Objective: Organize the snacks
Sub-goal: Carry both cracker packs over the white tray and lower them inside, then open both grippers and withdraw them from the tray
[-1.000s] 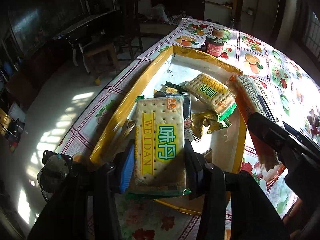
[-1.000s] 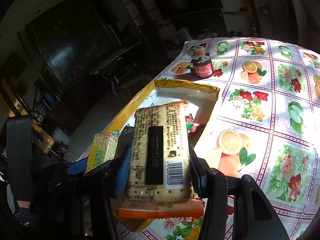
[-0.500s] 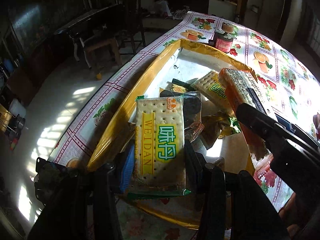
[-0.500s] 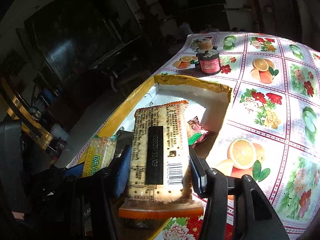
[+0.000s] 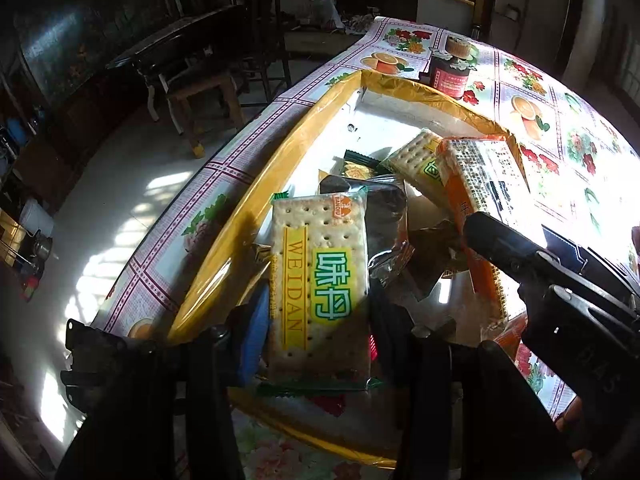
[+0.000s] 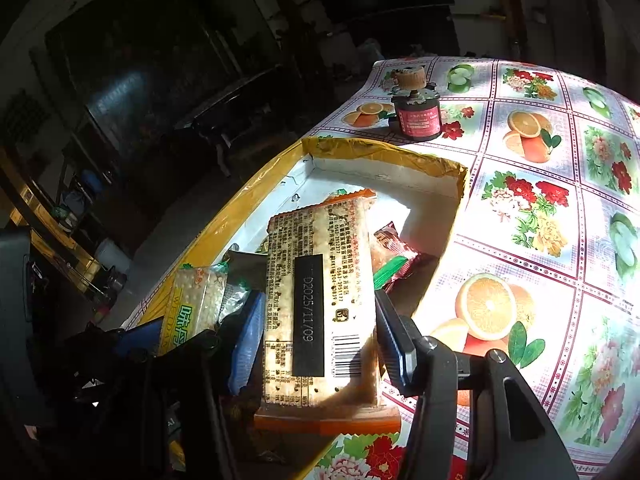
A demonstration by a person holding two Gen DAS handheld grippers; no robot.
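Desk (image 6: 560,208), flowered cloth: one yellow-rimmed box (image 5: 256,200) of snacks. Left claw (image 5: 316,320) grasping green cracker pack (image 5: 320,280); right claw (image 6: 320,332) grasping orange cracker pack (image 6: 320,300).

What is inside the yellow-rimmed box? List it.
In the box: a green cracker pack, a dark wrapper, a small yellow snack and a red wrapper. The left gripper's Weidan pack and the right's orange pack hide what lies beneath.
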